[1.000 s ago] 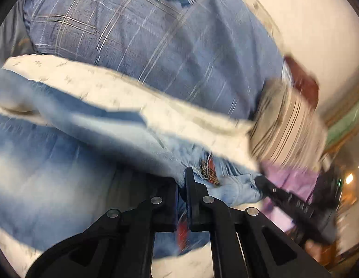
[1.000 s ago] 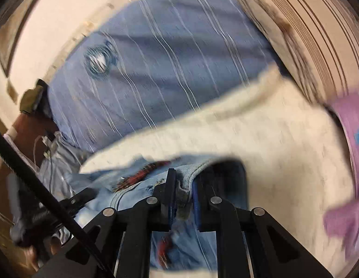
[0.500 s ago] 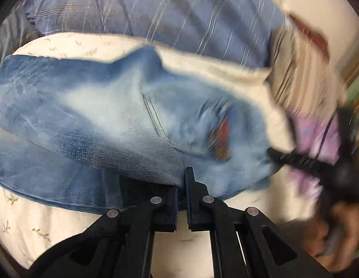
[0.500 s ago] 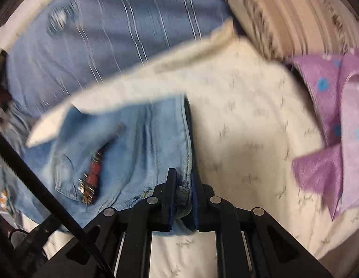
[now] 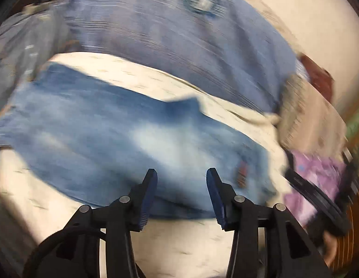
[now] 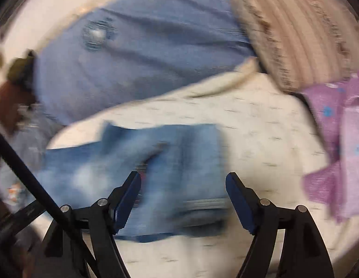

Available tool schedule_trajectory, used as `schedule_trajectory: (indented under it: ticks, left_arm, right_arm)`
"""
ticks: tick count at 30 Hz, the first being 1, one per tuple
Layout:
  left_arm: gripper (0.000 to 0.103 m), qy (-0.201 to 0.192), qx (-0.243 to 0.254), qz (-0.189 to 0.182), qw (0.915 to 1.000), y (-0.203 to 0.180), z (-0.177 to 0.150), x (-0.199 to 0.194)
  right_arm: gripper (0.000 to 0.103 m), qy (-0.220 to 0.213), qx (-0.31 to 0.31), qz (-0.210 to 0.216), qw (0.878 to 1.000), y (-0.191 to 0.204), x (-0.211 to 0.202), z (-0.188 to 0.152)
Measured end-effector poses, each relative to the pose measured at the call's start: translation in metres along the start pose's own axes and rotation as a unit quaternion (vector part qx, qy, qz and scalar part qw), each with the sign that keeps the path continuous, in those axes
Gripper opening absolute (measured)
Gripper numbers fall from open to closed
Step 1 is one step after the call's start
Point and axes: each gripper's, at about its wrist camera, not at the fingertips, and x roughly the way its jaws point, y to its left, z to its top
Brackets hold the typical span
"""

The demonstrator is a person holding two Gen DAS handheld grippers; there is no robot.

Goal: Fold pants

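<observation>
**Both grippers wide, jeans lying on the sheet**

I have the left gripper [image 5: 180, 173] spread wide with nothing between its blue pads, and the right gripper [image 6: 182, 178] likewise parted and empty. Neither touches cloth as far as I can tell; both frames are smeared by motion, so contact at the near edge is hard to judge.

The pants [image 5: 123, 136], faded blue denim, lie flat across the cream bedsheet [image 5: 184, 241] just beyond my fingertips. From the left wrist view they stretch from far left toward the right, with a small red patch [image 5: 242, 173] near the right end. From the right wrist view the right end looks squared off and layered, which I read as one fold laid over, with stacked edges showing at the near side.

I judge the jaws are open because the denim is resting on the sheet and needs no holding; the next grip should probably take one end to bring it over the other.

Beyond the jeans sits a large blue plaid cushion [image 5: 179, 46], and to the right a striped beige pillow [image 6: 295, 30] and purple fabric [image 6: 337, 143], well apart from the denim, so the folding space is not crowded.
</observation>
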Motion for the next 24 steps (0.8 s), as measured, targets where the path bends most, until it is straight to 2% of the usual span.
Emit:
schedule_trajectory:
  ticks: [2, 4, 6, 11, 13, 16, 19, 21, 22, 24]
  left_arm:
    - [0.045, 0.003, -0.050, 0.031, 0.9983, 0.032, 0.016, -0.004]
    - [0.045, 0.015, -0.093, 0.057, 0.9939, 0.056, 0.027, -0.006]
    - [0.045, 0.013, -0.129, 0.066, 0.9894, 0.078, 0.039, -0.011]
    - [0.046, 0.018, -0.166, 0.100, 0.9809, 0.121, 0.075, -0.021]
    - [0.047, 0.022, -0.186, 0.115, 0.9756, 0.139, 0.090, -0.016]
    - [0.047, 0.032, -0.201, 0.116, 0.9720, 0.162, 0.105, -0.004]
    - [0.046, 0.047, -0.221, 0.094, 0.9696, 0.185, 0.106, 0.015]
    - [0.045, 0.061, -0.261, 0.080, 0.9600, 0.201, 0.104, 0.027]
    - [0.045, 0.059, -0.274, 0.070, 0.9574, 0.207, 0.106, 0.031]
    - [0.044, 0.068, -0.282, 0.076, 0.9540, 0.214, 0.107, 0.039]
  right_arm:
    - [0.077, -0.002, -0.023, 0.049, 0.999, 0.020, -0.001, 0.000]
    - [0.077, 0.013, -0.061, 0.095, 0.994, 0.054, 0.004, 0.001]
    - [0.077, 0.031, -0.090, 0.131, 0.987, 0.082, 0.007, 0.001]
    - [0.077, 0.076, -0.172, 0.186, 0.964, 0.171, 0.037, -0.003]
    - [0.075, 0.098, -0.201, 0.212, 0.951, 0.206, 0.060, -0.010]
    - [0.075, 0.125, -0.229, 0.224, 0.939, 0.248, 0.091, -0.026]
    - [0.075, 0.137, -0.254, 0.215, 0.933, 0.280, 0.118, -0.040]
    - [0.075, 0.143, -0.267, 0.201, 0.932, 0.296, 0.134, -0.051]
    - [0.072, 0.149, -0.272, 0.196, 0.930, 0.306, 0.144, -0.056]
    - [0.069, 0.148, -0.292, 0.186, 0.926, 0.321, 0.155, -0.064]
